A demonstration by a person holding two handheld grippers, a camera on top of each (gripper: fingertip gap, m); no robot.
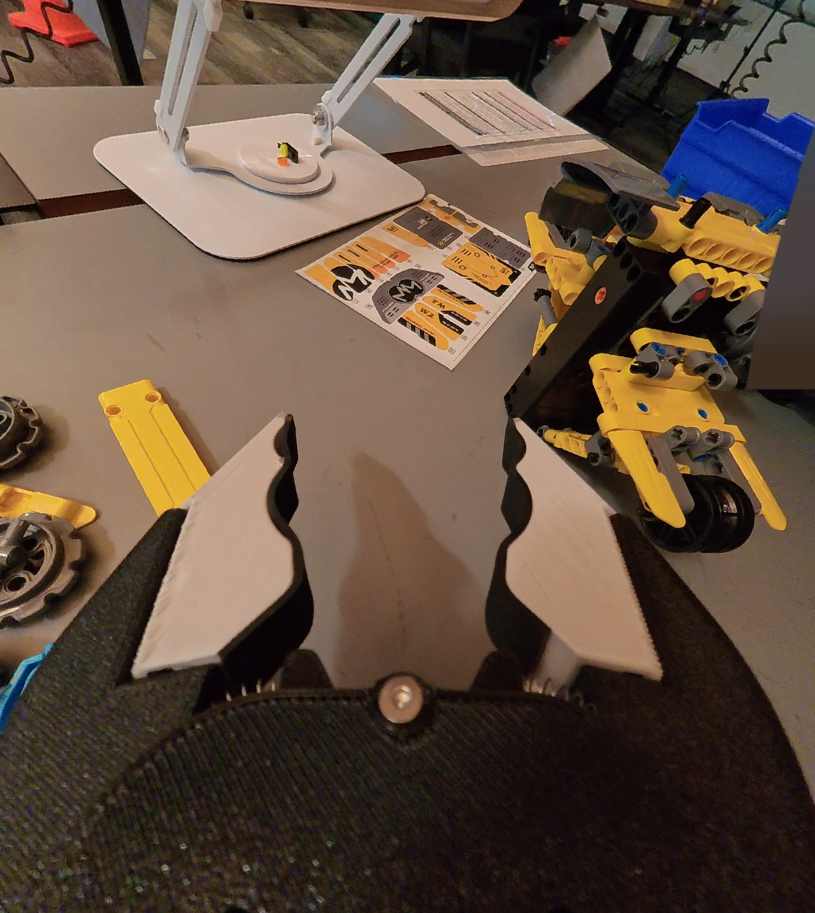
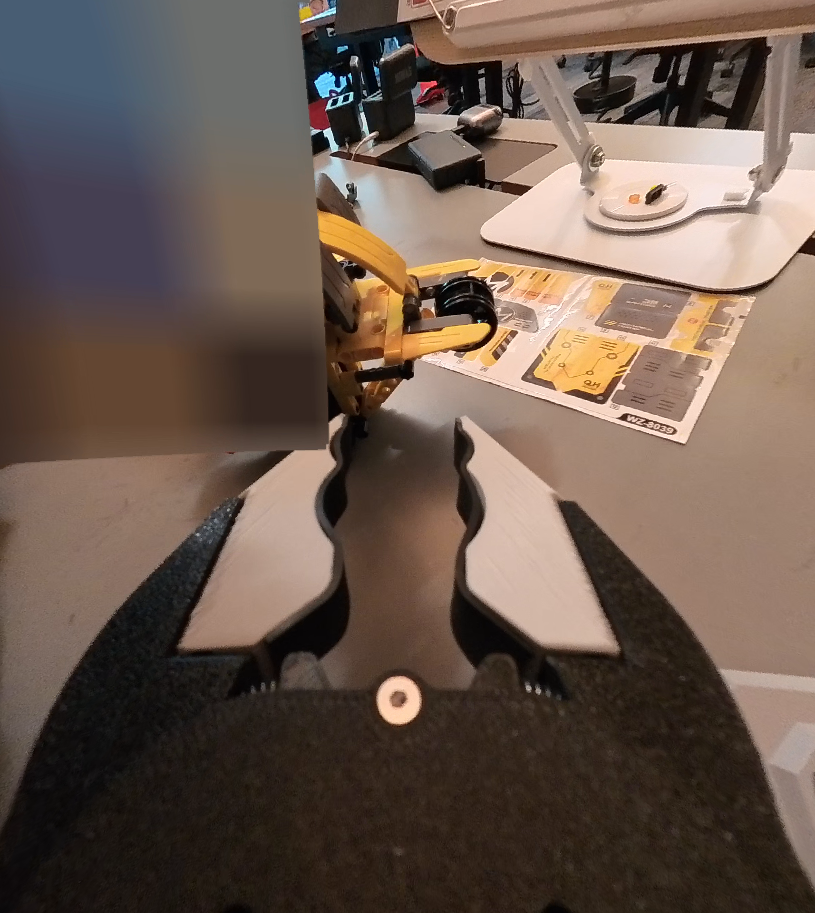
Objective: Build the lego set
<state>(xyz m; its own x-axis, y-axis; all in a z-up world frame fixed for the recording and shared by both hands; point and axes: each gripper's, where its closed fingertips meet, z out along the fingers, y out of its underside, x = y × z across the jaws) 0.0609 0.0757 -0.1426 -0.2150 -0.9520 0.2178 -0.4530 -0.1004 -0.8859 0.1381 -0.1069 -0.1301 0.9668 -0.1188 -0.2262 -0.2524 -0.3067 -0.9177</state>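
A yellow and black toy-brick vehicle model [image 1: 652, 355] stands on the grey table [image 1: 257, 346] at the right of the left wrist view, with a small black wheel [image 1: 707, 514] at its near end. My left gripper [image 1: 400, 425] is open and empty over bare table, its right fingertip close beside the model's black beam. In the right wrist view the same model [image 2: 386, 316] sits ahead and to the left, partly hidden by a blurred patch. My right gripper [image 2: 400, 430] is open and empty, just short of the model.
A sticker sheet [image 1: 420, 281] lies beyond the left gripper and also shows in the right wrist view [image 2: 608, 341]. A white stand base [image 1: 257, 197] sits behind it. Loose yellow panels [image 1: 153, 444], grey gear wheels [image 1: 10, 568] and blue parts lie at the left. A blue bin [image 1: 741, 148] stands far right.
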